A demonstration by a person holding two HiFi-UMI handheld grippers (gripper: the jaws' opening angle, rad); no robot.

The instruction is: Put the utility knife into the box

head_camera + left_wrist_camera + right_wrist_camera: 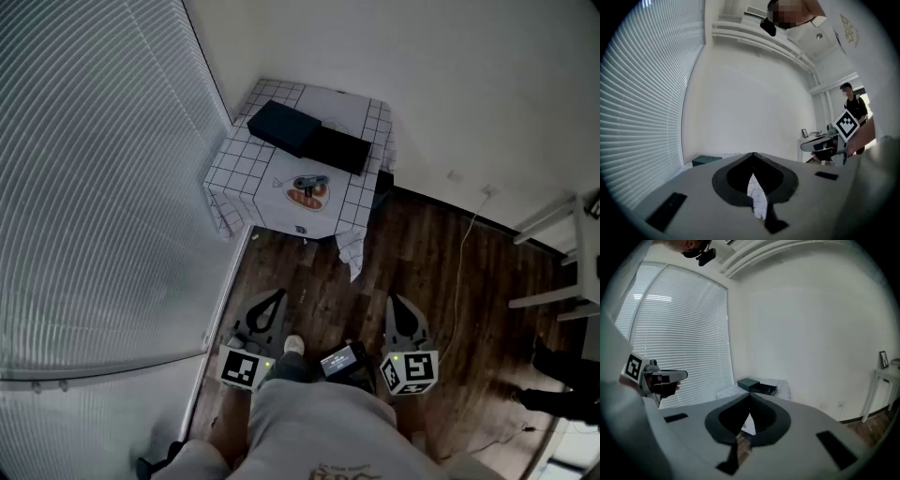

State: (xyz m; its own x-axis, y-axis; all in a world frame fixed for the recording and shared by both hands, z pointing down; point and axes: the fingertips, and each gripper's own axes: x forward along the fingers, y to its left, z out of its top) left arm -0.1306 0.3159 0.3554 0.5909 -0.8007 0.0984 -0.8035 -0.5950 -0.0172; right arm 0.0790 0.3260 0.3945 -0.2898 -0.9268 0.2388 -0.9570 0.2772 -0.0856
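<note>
A small table with a white checked cloth (361, 117) stands in the room's corner. On it lies a grey utility knife (310, 182) on an orange patch, and behind it a dark box (338, 148) with its dark lid (281, 126) beside it. Both grippers hang low near my body, well short of the table and over the wooden floor. My left gripper (278, 293) is shut and holds nothing; in its own view the jaws meet at the tip (753, 154). My right gripper (391, 298) is shut and empty as well (750, 395). The box (757, 386) shows far ahead.
White blinds (94, 187) fill the left side and a white wall the back. A cable (459, 272) runs over the floor at the right, near white furniture (562, 253). A person (853, 101) stands at the far right by a white desk.
</note>
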